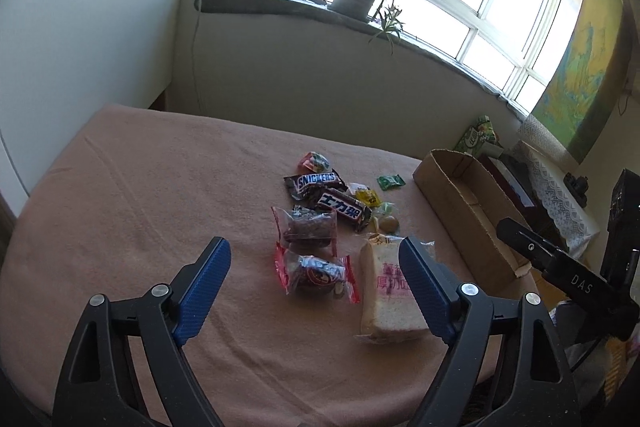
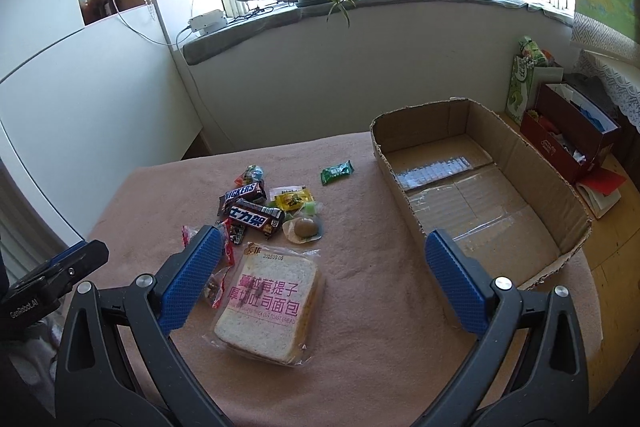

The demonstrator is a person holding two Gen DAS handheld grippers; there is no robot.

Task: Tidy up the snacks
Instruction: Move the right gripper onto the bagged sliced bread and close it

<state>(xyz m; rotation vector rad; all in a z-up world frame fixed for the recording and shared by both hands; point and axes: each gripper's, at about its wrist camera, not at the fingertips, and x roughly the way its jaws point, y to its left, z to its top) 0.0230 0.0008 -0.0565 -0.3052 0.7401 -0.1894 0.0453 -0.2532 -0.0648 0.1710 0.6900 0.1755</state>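
While both of our hand-held grippers hover above the worktop (image 2: 360, 307) with jaws spread wide and holding nothing, the left hand-held gripper (image 1: 314, 287) faces the snack pile and the right hand-held gripper (image 2: 322, 281) hangs over the bagged toast (image 2: 272, 307). Chocolate bars (image 2: 252, 213) and a green candy (image 2: 337, 171) lie beyond it, beside the cardboard box (image 2: 532, 163).

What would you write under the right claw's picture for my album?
Open right claw above wrapped toast bread, Snickers bars and an empty cardboard box.
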